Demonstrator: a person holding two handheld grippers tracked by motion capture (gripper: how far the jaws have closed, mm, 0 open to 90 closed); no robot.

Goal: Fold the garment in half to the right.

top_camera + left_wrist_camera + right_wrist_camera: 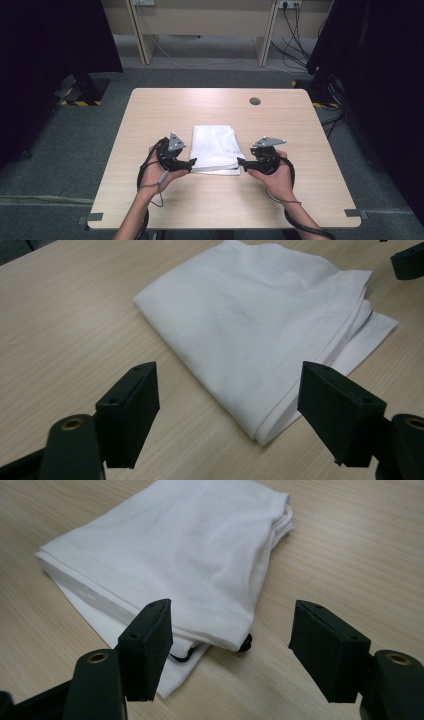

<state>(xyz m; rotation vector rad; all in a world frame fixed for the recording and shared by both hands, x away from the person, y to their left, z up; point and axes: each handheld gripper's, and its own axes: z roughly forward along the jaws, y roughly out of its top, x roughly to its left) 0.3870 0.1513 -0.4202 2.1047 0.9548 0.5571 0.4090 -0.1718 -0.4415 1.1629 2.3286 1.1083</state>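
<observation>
Lying folded mid-table [150,105]: white cloth [216,148], near edge between both grippers. Hovering at its near corners, left gripper [227,405] and right gripper [232,645] both gaping, gripping nothing. Risking a top-layer-only pinch, undoing the fold.

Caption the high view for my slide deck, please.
Two open hand-held grippers, left and right, flank a folded white cloth on a wooden table.
</observation>
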